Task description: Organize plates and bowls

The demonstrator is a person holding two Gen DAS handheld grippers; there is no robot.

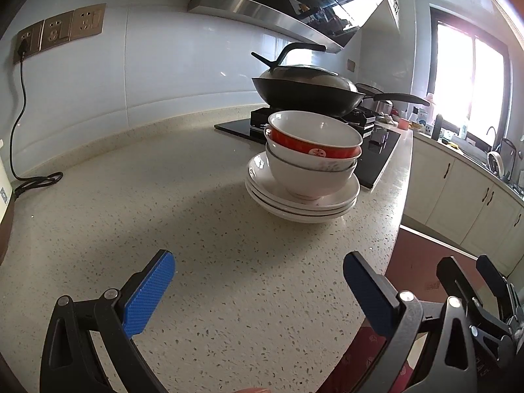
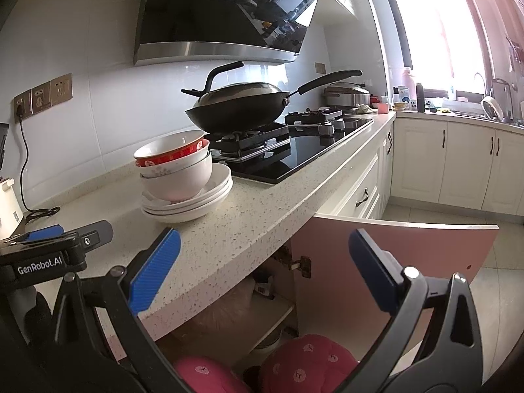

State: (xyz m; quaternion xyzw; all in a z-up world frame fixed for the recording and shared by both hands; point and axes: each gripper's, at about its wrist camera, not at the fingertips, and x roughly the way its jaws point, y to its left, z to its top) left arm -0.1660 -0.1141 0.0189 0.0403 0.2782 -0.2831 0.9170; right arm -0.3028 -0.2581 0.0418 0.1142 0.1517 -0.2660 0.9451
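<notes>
Speckled stone countertop [image 1: 203,216] fills the left wrist view; in the right wrist view its rounded edge [image 2: 262,229] runs diagonally, with an open cabinet door [image 2: 409,249] hanging out below it. Range hood [image 2: 222,16] sits above the black glass gas hob [image 2: 304,150]. Lidded black wok [image 1: 308,93] rests on the near burner.

Dish stack stands on the counter just beside the hob's near edge. Bottom: stacked white plates [image 1: 304,201], three rims visible. On top of them: nested bowls [image 1: 311,160], a plain white one lowest, a floral-print one inside it, a red-banded bowl [image 1: 314,140] on top and tilted. Same stack in the right wrist view [image 2: 183,180].

Left gripper [image 1: 258,281]: blue-padded fingers [image 1: 147,298] spread wide, holding nothing, over bare counter, well short of the stack. Right gripper [image 2: 265,265]: fingers [image 2: 154,271] also spread wide, nothing between them, positioned off the counter edge above the open cabinet, pink slippers [image 2: 304,360] below.

Wall sockets [image 1: 59,31] at far left, black cord [image 1: 19,124] plugged in and trailing down to the counter.
</notes>
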